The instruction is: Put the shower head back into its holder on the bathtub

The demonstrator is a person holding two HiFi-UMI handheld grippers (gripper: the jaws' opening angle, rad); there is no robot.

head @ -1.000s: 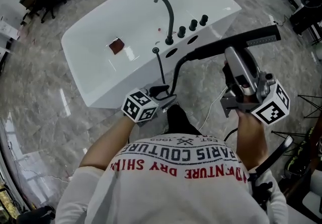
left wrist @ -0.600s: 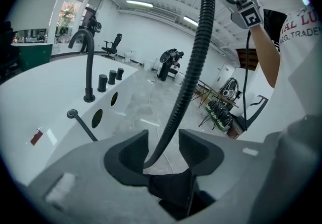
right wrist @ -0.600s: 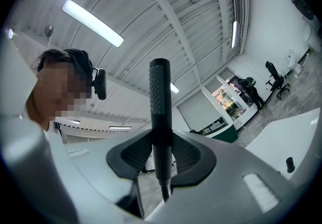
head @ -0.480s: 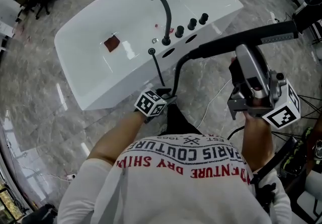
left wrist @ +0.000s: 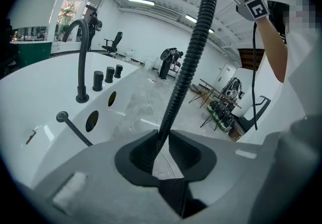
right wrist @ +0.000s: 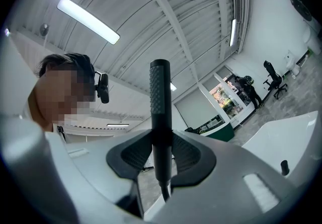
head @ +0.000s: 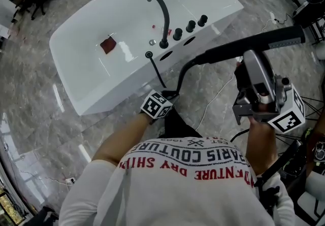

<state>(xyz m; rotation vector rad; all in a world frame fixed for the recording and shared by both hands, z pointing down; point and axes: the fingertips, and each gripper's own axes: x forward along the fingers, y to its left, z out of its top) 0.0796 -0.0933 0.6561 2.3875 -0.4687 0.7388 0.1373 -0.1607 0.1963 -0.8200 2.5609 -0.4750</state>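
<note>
The black bar-shaped shower head (head: 254,44) hangs level in the air to the right of the white bathtub (head: 91,83). My right gripper (head: 246,61) is shut on its handle (right wrist: 160,112), which stands upright between the pads. A ribbed black hose (left wrist: 193,52) curves down from the handle to my left gripper (head: 170,94). The left jaws have just been closing and now pinch the hose (head: 179,80) low by the tub's side. On the tub deck stand a curved black faucet (head: 162,17), three knobs (head: 190,26) and two oval openings (head: 166,56).
A thin black rod with a round end (head: 155,70) sticks out of the deck near my left gripper. A red-brown square (head: 107,44) lies in the tub. A white cable (head: 213,98) runs over the marble floor. Stands and equipment (head: 310,6) crowd the right side.
My left gripper has dropped lower along the hose and its jaws have closed around it. The right gripper with the shower head has shifted slightly to the right.
</note>
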